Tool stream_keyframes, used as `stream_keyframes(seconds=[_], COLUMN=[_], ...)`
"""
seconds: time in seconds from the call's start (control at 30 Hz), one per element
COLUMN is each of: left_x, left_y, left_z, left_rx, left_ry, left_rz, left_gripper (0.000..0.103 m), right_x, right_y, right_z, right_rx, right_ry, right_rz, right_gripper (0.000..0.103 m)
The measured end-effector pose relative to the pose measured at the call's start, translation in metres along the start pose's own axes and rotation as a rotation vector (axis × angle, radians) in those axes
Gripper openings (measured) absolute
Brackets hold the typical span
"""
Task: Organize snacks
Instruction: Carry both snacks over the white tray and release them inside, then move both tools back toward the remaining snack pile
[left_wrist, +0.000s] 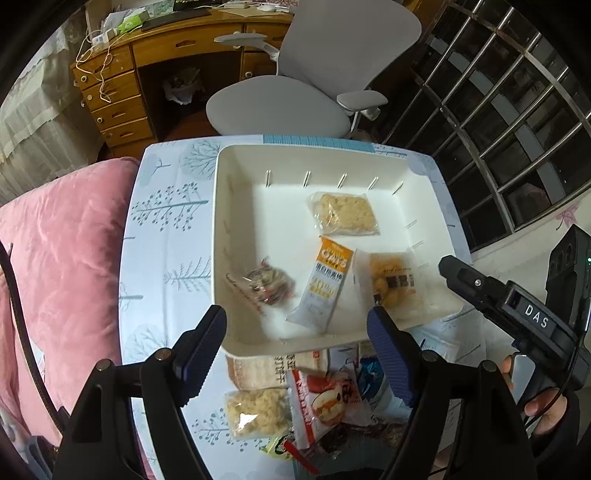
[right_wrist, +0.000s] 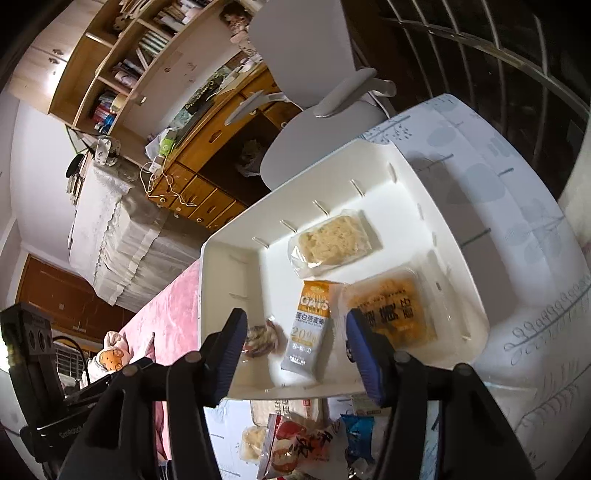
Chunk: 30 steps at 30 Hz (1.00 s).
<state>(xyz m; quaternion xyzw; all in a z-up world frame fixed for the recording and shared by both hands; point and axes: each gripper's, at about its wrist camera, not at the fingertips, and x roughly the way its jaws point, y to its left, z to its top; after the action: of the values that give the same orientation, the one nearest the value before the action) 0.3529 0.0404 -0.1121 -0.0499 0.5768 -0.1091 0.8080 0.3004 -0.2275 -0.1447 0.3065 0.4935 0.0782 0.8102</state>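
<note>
Both jaws apart, empty: left gripper (left_wrist: 295, 332), right gripper (right_wrist: 295, 347) above tray (left_wrist: 258, 339) near edge. Risk: snack pile (left_wrist: 314, 402) at table near edge slips off when grabbed.

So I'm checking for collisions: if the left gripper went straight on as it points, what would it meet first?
Probably the oats bar lying in the white tray, though depth is unclear; the left gripper is open and empty.

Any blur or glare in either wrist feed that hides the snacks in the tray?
Left wrist view: the dark striped snack packet in the white tray is smeared by motion blur, and glare whitens the orange snack pack. Right wrist view: that striped packet is soft too; the oat bar reads sharp.
</note>
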Motion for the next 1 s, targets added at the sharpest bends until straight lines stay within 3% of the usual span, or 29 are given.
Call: stream_keyframes(seconds=[0.47,1.0], left_x=[-0.021,-0.045], left_y=[0.016,0.046], left_z=[-0.035,-0.083], left_rx=[0.136,0.397], left_ry=[0.031,0.079], left_rz=[-0.071,-0.184], left_gripper=[0.077,0.077], right_x=[-0.031,-0.056], right_y=[0.001,0.033], right_z=[-0.049,-0.174], right_rx=[0.107,0.251], right_ry=[-0.077,-0.241], right_rz=[-0.073,-0.224], right_gripper=[0.059,0.060])
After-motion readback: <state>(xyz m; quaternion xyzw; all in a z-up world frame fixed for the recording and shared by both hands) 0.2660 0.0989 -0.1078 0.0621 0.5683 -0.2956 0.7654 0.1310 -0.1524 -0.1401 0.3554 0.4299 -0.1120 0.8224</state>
